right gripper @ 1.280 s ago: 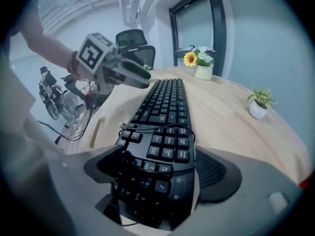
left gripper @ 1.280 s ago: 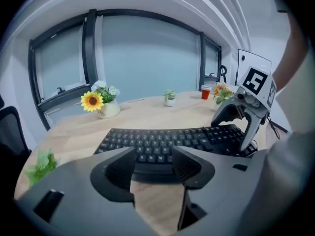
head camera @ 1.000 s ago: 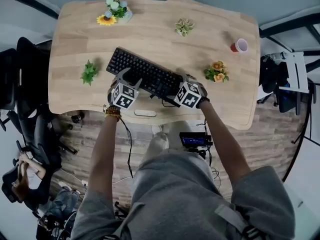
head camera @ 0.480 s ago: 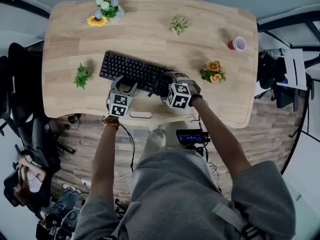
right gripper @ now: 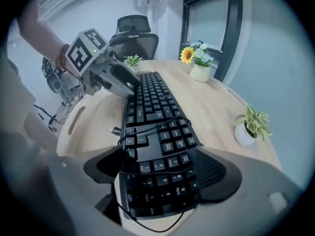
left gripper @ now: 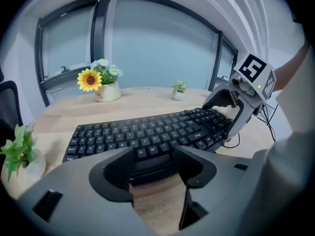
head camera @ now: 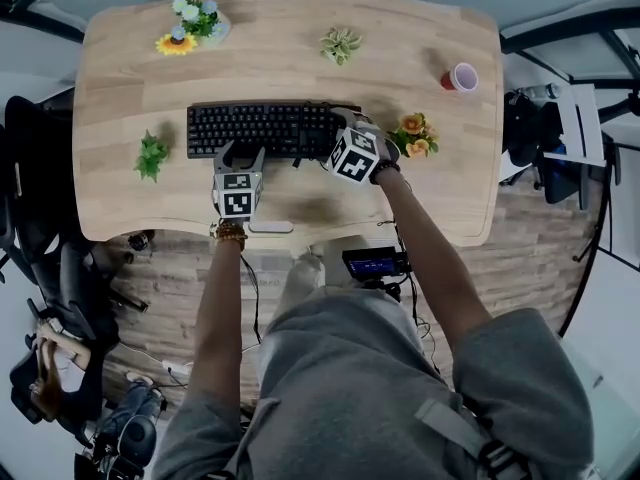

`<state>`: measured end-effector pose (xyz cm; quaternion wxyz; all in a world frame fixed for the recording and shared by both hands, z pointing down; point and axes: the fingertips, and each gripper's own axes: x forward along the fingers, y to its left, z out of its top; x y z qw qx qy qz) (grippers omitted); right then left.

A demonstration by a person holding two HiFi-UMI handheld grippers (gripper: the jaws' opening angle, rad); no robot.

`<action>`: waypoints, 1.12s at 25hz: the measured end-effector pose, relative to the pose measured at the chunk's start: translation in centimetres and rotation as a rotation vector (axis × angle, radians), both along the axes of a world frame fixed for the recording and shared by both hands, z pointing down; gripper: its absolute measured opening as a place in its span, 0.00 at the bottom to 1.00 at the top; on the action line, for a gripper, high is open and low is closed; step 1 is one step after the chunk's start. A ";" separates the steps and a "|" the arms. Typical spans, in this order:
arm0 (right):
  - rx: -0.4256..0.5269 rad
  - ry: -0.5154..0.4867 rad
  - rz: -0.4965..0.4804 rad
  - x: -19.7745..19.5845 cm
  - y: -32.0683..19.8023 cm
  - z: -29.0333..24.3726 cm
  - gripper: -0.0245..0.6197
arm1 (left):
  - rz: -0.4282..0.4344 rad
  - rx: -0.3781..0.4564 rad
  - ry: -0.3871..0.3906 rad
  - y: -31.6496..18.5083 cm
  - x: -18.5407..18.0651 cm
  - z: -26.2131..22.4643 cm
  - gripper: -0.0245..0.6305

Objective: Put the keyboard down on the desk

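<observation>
The black keyboard (head camera: 262, 128) lies across the middle of the wooden desk (head camera: 130, 88), parallel to its front edge. My right gripper (head camera: 337, 132) is shut on the keyboard's right end; in the right gripper view the number pad (right gripper: 157, 173) sits between its jaws. A black cable (right gripper: 147, 127) is draped over the keys. My left gripper (head camera: 240, 153) is open at the keyboard's front edge. In the left gripper view the keyboard (left gripper: 147, 132) runs just past the left gripper's tips (left gripper: 152, 163), with bare wood between the jaws.
A sunflower pot (head camera: 190, 23) stands at the back left, a small green plant (head camera: 150, 155) at the left, a succulent (head camera: 340, 45) at the back, and orange flowers (head camera: 412, 135) next to the right gripper. A red cup (head camera: 460, 76) is at the right. Office chairs (head camera: 30, 218) stand left of the desk.
The keyboard has turned from a slant to square with the desk's front edge and moved farther in. The left gripper now stands just off its front edge.
</observation>
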<state>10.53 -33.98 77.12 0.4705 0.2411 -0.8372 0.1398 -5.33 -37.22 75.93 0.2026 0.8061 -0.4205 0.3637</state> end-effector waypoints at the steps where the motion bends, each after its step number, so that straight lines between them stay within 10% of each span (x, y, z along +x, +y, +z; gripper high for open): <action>1: 0.005 -0.005 0.005 0.0 0.0 0.0 0.78 | -0.002 -0.001 -0.006 0.0 0.0 0.0 0.43; 9: 0.073 -0.172 0.163 -0.3 -0.9 -4.2 0.77 | -0.040 0.060 -0.009 0.3 0.2 -3.5 0.43; 28: 0.505 -0.402 0.276 -4.6 0.3 -25.7 0.77 | -0.018 0.532 0.176 1.7 3.3 -26.0 0.43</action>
